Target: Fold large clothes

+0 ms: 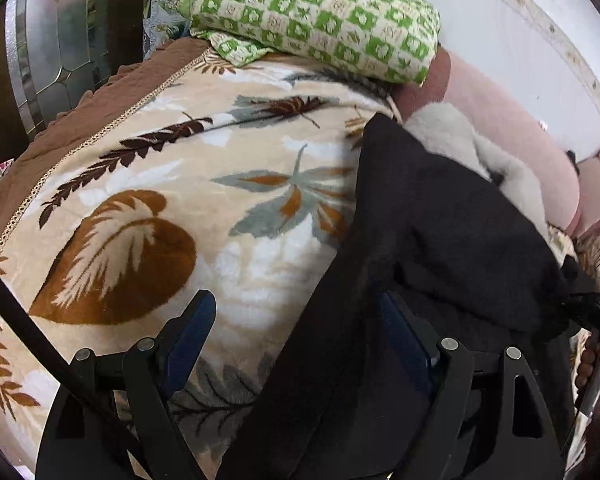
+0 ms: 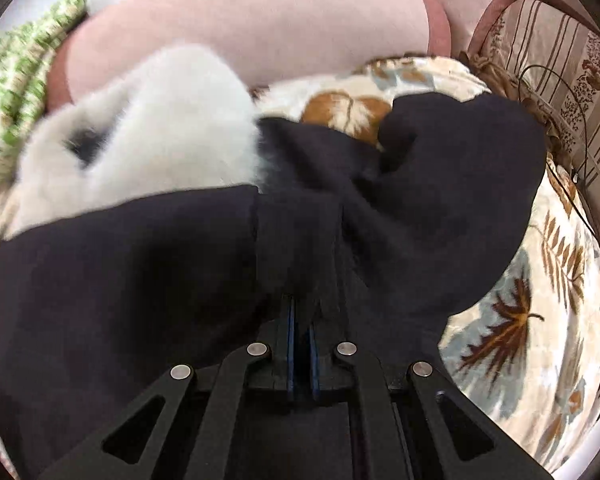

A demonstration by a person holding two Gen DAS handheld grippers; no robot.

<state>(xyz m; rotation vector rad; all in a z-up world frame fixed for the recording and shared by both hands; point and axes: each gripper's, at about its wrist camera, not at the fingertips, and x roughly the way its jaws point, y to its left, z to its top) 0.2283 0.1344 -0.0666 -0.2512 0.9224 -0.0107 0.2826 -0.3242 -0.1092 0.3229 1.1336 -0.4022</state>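
Observation:
A large black garment (image 1: 440, 240) with a white fleecy lining (image 1: 460, 140) lies on a leaf-patterned blanket (image 1: 160, 200). My left gripper (image 1: 296, 312) is open, its jaws wide apart over the garment's left edge, with the right finger partly under the black cloth. In the right wrist view my right gripper (image 2: 302, 312) is shut on a bunched fold of the black garment (image 2: 140, 280). The white lining (image 2: 148, 140) shows beyond it, blurred.
A green-and-white checked folded cloth (image 1: 320, 16) lies at the far end of the bed. A pink pillow (image 2: 240, 28) sits behind the garment. A striped cushion with a wooden frame (image 2: 560, 60) is at the right. A glass door (image 1: 60, 40) stands at the left.

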